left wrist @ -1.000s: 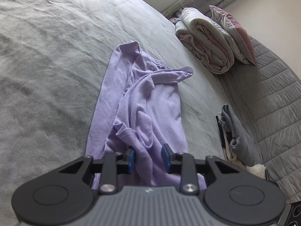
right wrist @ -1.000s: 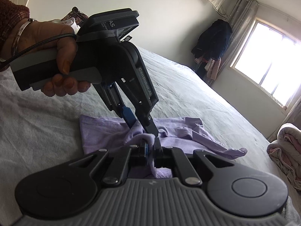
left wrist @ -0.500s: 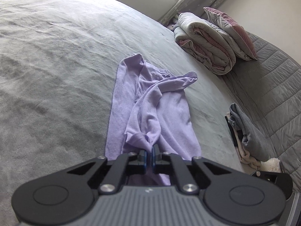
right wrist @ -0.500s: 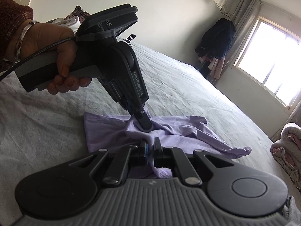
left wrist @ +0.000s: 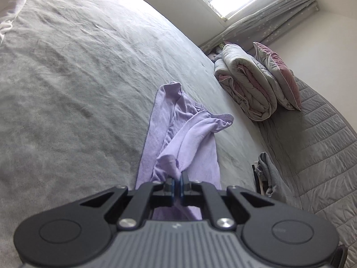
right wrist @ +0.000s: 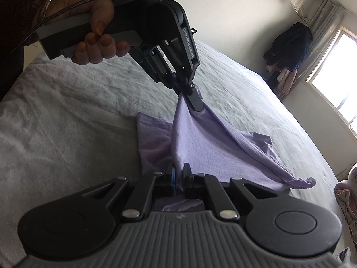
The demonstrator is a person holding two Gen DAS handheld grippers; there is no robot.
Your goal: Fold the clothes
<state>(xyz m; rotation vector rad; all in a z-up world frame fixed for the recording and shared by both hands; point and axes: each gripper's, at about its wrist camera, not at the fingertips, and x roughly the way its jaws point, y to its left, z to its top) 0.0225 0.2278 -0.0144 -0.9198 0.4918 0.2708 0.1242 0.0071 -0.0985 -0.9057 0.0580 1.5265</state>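
A lilac long-sleeved top lies stretched along the grey bed, its far sleeve cuff curled to the right. My left gripper is shut on a bunched fold at the garment's near end. In the right wrist view that left gripper holds the lilac top lifted into a peak above the bed, a person's hand around its handle. My right gripper is shut on the near edge of the same cloth, which runs taut between the two grips.
The grey bedspread spreads wide to the left. A rolled duvet and a pink pillow sit at the head. Grey clothes hang at the right bed edge. Dark garments hang beside the window.
The left jaws closed on the lilac cloth, then the gripper pulled back and up, lifting the fabric into a peak. The right gripper kept its grip and barely moved.
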